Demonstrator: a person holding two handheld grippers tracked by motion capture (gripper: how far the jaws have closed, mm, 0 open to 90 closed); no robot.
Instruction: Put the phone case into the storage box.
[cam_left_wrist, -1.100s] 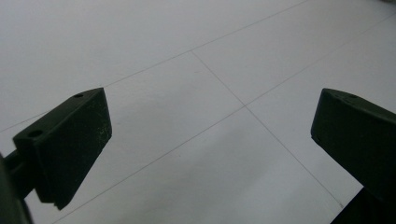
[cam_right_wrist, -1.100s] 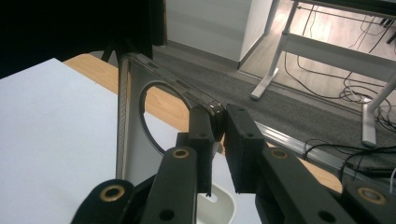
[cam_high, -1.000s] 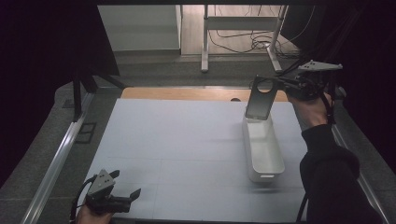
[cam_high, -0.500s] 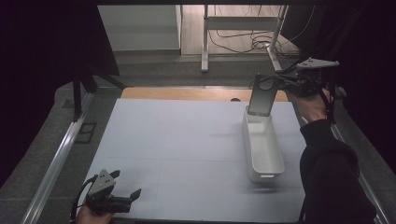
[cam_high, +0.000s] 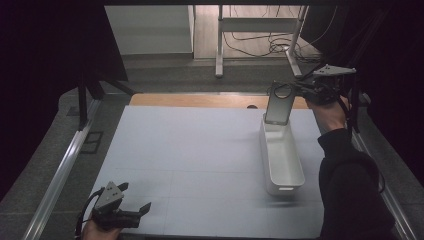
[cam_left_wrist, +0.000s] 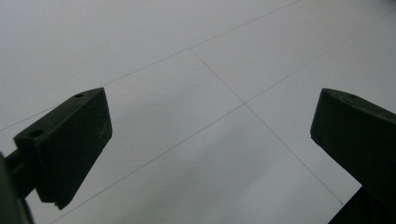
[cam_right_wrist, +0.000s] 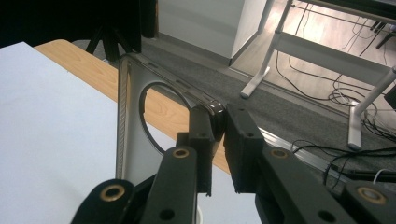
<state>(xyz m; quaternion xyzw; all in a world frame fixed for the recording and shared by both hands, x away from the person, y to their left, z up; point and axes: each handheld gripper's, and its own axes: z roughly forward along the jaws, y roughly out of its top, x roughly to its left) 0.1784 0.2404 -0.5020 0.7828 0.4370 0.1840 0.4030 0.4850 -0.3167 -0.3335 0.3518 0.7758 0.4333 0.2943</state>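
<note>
The right tongs (cam_high: 300, 90) hang above the far right part of the tabletop (cam_high: 190, 160), nearly closed, pinching the upper corner of a phone case (cam_high: 280, 104), a thin grey shell with a large round cut-out near its top. In the right gripper view the two black pads press flat against the edge of the phone case (cam_right_wrist: 135, 140), one on each side, with only the thickness of the shell between them. The case hangs roughly upright from that grip, its lower end just over, or just inside, the far end of a white bin (cam_high: 282, 157); I cannot tell whether it touches the rim. The bin is long and narrow and lies toward the right edge of the tabletop, its length running from the far side toward the near side. A dark sleeve (cam_high: 350, 190) comes up along the right edge to the hand that carries these tongs. The left tongs (cam_high: 137, 212) sit low at the near left corner of the tabletop, well apart from the bin and the case. In the left gripper view, the pads of the left tongs (cam_left_wrist: 219, 154) stand wide apart, with nothing between them but the bare white surface and its faint crossing lines. A strip of wood (cam_high: 200, 100) shows along the far edge of the tabletop, beyond the white sheet.
</note>
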